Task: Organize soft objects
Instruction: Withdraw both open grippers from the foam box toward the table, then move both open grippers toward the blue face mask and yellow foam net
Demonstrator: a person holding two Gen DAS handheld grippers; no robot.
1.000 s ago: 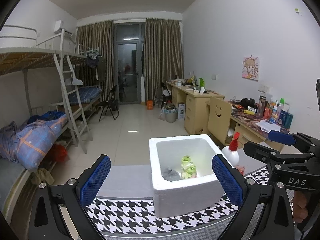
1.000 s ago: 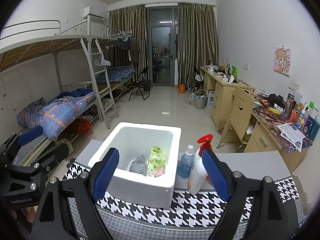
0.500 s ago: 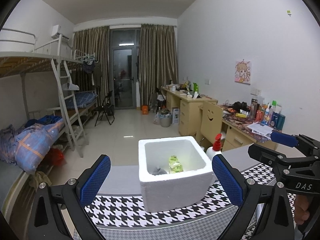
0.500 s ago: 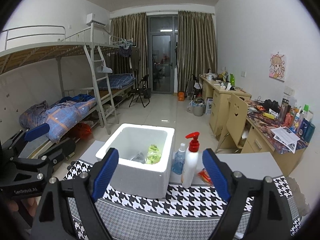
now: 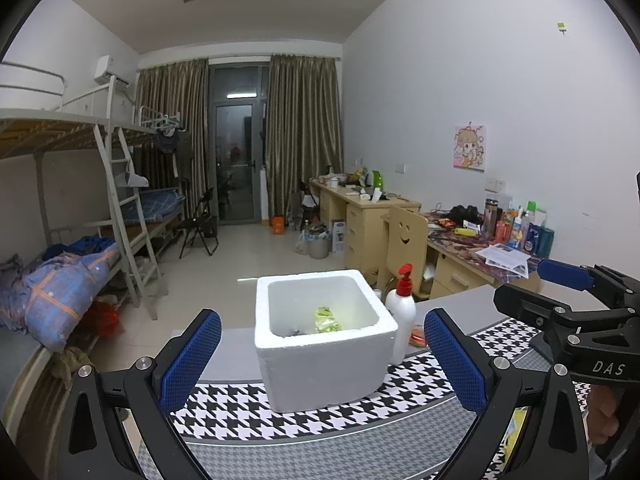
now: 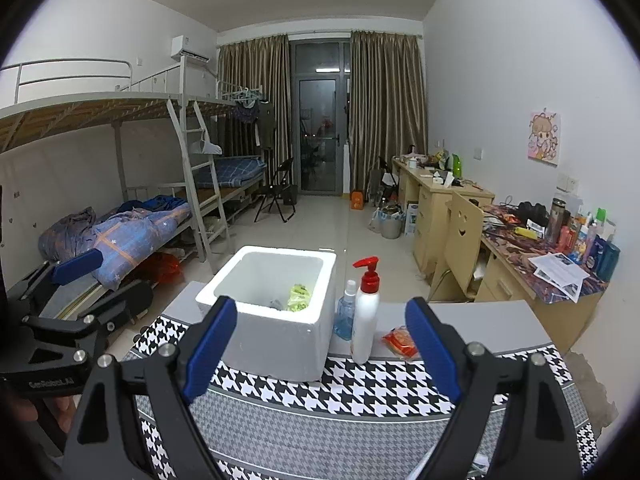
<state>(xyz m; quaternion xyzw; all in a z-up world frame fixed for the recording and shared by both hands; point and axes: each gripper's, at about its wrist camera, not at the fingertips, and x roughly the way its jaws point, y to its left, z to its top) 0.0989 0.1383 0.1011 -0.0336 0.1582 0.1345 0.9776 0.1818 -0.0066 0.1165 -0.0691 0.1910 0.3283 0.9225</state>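
Observation:
A white foam box (image 5: pixel 324 360) (image 6: pixel 272 332) stands on the houndstooth tablecloth (image 5: pixel 280 412) (image 6: pixel 360 388). Inside it lie a yellow-green soft packet (image 5: pixel 326 320) (image 6: pixel 298 298) and a grey soft item (image 6: pixel 276 303), mostly hidden by the box wall. My left gripper (image 5: pixel 322 360) is open and empty, held back from the box. My right gripper (image 6: pixel 322 352) is open and empty, also back from the box. Each gripper shows in the other's view: the right one (image 5: pixel 568 316) and the left one (image 6: pixel 68 300).
A white pump bottle with red top (image 6: pixel 366 316) (image 5: pixel 402 312) and a small blue spray bottle (image 6: pixel 345 314) stand right of the box. An orange-red packet (image 6: pixel 400 342) lies beside them. Beyond the table are bunk beds (image 6: pixel 120 216) and desks (image 6: pixel 540 264).
Both grippers have pulled back and up from the foam box, which now looks smaller and farther. Both stay open and empty. The box contents have not moved.

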